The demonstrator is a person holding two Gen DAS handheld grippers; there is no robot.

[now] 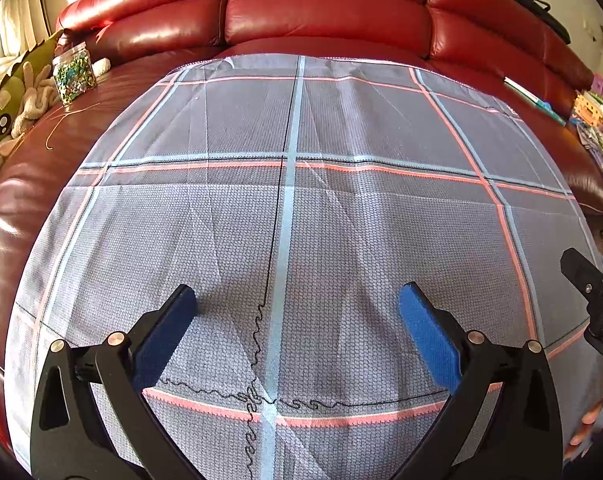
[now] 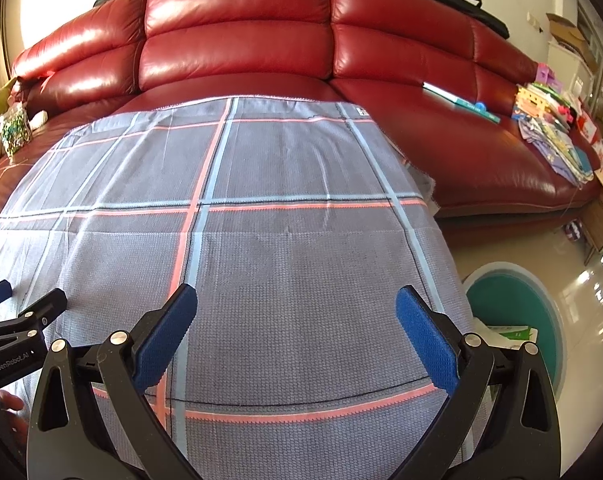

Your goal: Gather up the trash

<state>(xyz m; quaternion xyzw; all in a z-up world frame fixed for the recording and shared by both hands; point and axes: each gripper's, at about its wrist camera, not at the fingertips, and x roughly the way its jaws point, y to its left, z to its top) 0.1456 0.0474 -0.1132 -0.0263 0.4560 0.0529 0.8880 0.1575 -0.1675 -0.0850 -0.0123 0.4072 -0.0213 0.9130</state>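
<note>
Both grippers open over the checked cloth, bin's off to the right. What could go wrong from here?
1. No trash shows on the checked cloth; an open left gripper or right gripper may pinch fabric instead.
2. The green bin sits low beside the cloth's right edge, partly hidden; a drop could miss.
3. The grippers are side by side and may collide.
</note>
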